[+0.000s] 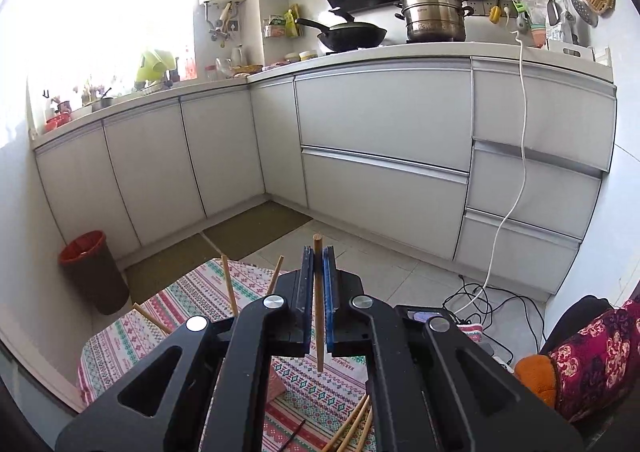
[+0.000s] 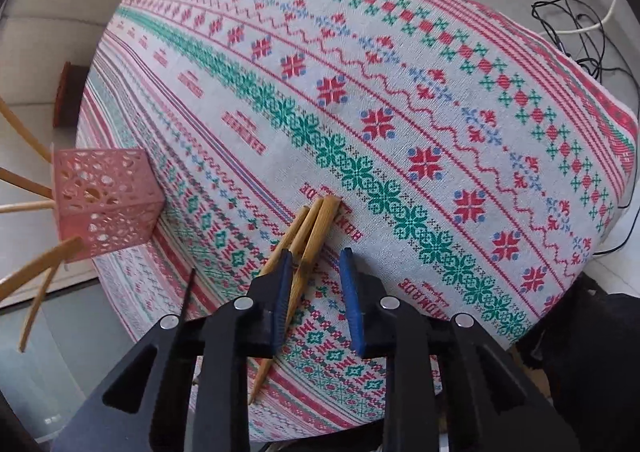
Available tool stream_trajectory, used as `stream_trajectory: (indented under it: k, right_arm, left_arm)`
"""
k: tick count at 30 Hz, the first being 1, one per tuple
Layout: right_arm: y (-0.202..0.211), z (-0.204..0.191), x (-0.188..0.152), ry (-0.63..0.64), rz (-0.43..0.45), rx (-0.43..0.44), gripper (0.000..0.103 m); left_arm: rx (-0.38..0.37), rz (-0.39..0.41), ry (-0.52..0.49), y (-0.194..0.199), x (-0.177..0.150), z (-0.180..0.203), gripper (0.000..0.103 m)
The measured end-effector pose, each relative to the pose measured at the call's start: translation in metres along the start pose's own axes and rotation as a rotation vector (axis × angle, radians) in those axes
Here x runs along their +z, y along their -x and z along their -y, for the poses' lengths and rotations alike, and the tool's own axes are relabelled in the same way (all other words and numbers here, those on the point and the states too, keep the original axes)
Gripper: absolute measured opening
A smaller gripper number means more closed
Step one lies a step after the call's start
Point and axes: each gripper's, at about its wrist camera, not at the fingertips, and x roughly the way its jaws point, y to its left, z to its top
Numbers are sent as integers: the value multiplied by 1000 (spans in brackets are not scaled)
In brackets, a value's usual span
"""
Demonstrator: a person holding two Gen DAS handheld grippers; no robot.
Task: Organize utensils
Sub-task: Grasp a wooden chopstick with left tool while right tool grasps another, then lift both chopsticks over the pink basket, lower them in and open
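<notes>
In the left wrist view my left gripper (image 1: pixel 319 252) is shut on a single wooden chopstick (image 1: pixel 319 316), which stands upright between the blue pads above the patterned tablecloth (image 1: pixel 168 316). In the right wrist view my right gripper (image 2: pixel 316 264) points down at a small bundle of bamboo chopsticks (image 2: pixel 314 228) lying on the cloth (image 2: pixel 400 112). The bundle rests against the left pad, the right pad stands clear of it, and the jaws are open. A pink perforated square holder (image 2: pixel 106 204) sits at the cloth's left edge with several chopsticks (image 2: pixel 36 272) sticking out of it.
A thin dark stick (image 2: pixel 185 300) lies left of my right gripper. On the floor beyond the table are a red-rimmed brown bin (image 1: pixel 94 272) and tangled cables (image 1: pixel 480 304). White kitchen cabinets (image 1: pixel 384 156) line the far side. A floral cushion (image 1: pixel 596 352) sits at right.
</notes>
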Motion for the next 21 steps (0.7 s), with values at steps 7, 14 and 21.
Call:
stream_trajectory:
  k: [7,14,21]
  right_arm:
    - [-5,-15,4,31,35,-1,11]
    - [30,5,26,67,175,103,8]
    - [129,-15,24,232,470,174,8]
  left_arm:
    - [15,3,17,3,-1,-5,4]
    - [20,27,40,9,4,-8,4]
    - [32,90,95,19,16,-14,4]
